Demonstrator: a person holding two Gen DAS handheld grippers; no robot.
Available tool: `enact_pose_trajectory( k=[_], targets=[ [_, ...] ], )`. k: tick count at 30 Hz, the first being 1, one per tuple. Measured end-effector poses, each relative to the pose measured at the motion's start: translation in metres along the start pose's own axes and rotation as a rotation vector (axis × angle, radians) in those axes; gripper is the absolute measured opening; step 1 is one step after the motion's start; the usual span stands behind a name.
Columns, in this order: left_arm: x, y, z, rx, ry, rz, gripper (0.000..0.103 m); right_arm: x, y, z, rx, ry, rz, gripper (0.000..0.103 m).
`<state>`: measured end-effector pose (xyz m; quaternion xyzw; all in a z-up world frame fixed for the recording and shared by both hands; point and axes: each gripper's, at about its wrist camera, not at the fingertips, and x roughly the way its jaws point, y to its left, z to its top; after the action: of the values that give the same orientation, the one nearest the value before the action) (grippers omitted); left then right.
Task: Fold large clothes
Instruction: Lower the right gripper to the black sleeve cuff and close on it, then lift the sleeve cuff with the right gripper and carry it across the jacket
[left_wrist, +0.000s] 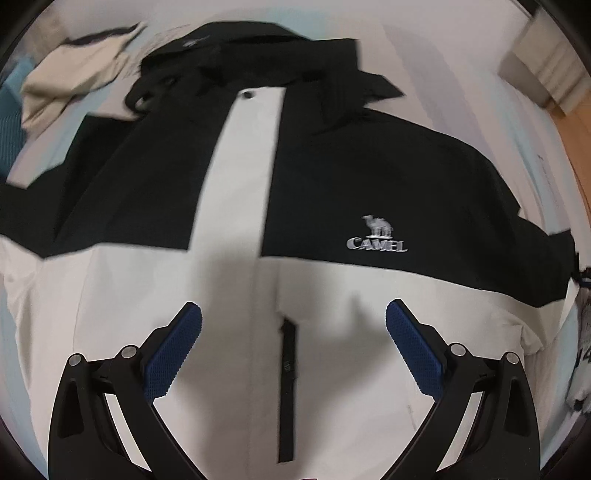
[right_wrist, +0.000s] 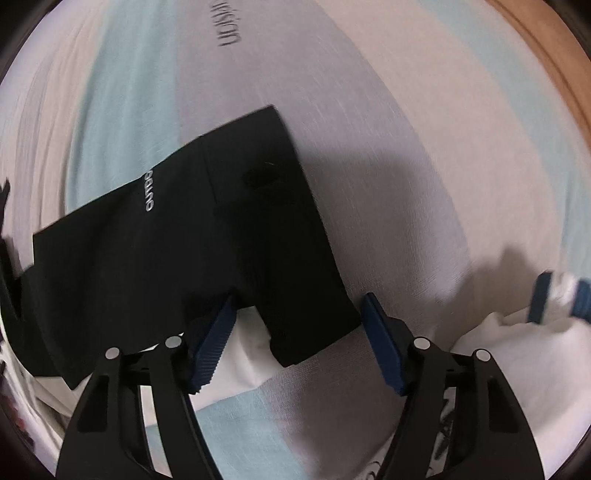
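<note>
A black and white hooded jacket (left_wrist: 332, 177) with a CAMEL logo (left_wrist: 376, 238) lies front up on the bed. Its top half and hood are black; its lower half and centre placket are white. My left gripper (left_wrist: 293, 314) is open and empty, hovering over the white lower front by a black pocket zip (left_wrist: 287, 387). In the right wrist view the jacket's black sleeve (right_wrist: 207, 236) lies across the sheet. My right gripper (right_wrist: 299, 306) is open, its blue pads on either side of the sleeve's cuff end, not closed on it.
The bed sheet (right_wrist: 369, 110) is striped white and pale blue. A beige garment (left_wrist: 74, 77) lies at the far left by the hood. A white garment with blue stripes (right_wrist: 517, 332) lies at the right. A wooden edge (right_wrist: 546, 48) bounds the bed.
</note>
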<state>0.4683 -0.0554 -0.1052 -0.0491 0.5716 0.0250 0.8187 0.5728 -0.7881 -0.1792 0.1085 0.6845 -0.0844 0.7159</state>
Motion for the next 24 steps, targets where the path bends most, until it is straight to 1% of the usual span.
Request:
enact_pose_trajectory(
  k=[2, 5, 7, 8, 10, 12, 14, 16, 19, 21, 24],
  targets=[
    [-0.004, -0.009, 0.000, 0.030, -0.011, -0.009, 0.097, 0.004, -0.004, 0.001, 0.000, -0.012, -0.002, 0.061],
    [-0.007, -0.022, -0.003, 0.075, -0.023, -0.022, 0.097, 0.004, -0.003, -0.004, -0.005, -0.043, -0.022, 0.048],
    [-0.006, -0.025, -0.005, 0.079, -0.017, -0.021, 0.097, -0.001, -0.003, -0.011, 0.012, -0.062, -0.018, 0.038],
    [-0.005, -0.024, -0.006, 0.071, -0.013, -0.024, 0.097, -0.003, -0.003, -0.013, 0.009, -0.072, -0.022, 0.035],
    [-0.004, -0.024, -0.008, 0.063, -0.013, -0.024, 0.097, -0.010, 0.003, -0.019, -0.018, -0.102, -0.063, 0.025],
    [-0.003, -0.025, -0.010, 0.073, -0.014, -0.015, 0.097, -0.018, 0.011, -0.026, -0.051, -0.132, -0.097, 0.019],
    [-0.001, -0.030, -0.014, 0.127, -0.009, -0.009, 0.097, -0.027, 0.023, -0.032, -0.069, -0.157, -0.111, 0.017],
    [-0.006, -0.030, -0.016, 0.161, -0.023, -0.005, 0.097, -0.039, 0.026, -0.037, -0.067, -0.184, -0.096, 0.016],
    [-0.013, -0.025, -0.016, 0.163, -0.031, -0.012, 0.097, -0.060, 0.032, -0.045, -0.072, -0.228, -0.091, 0.015],
    [-0.019, -0.020, -0.017, 0.155, -0.038, -0.007, 0.097, -0.074, 0.037, -0.051, -0.061, -0.270, -0.123, 0.015],
    [-0.028, -0.010, -0.020, 0.141, -0.045, -0.016, 0.097, -0.108, 0.056, -0.065, -0.062, -0.336, -0.129, 0.014]
  ],
)
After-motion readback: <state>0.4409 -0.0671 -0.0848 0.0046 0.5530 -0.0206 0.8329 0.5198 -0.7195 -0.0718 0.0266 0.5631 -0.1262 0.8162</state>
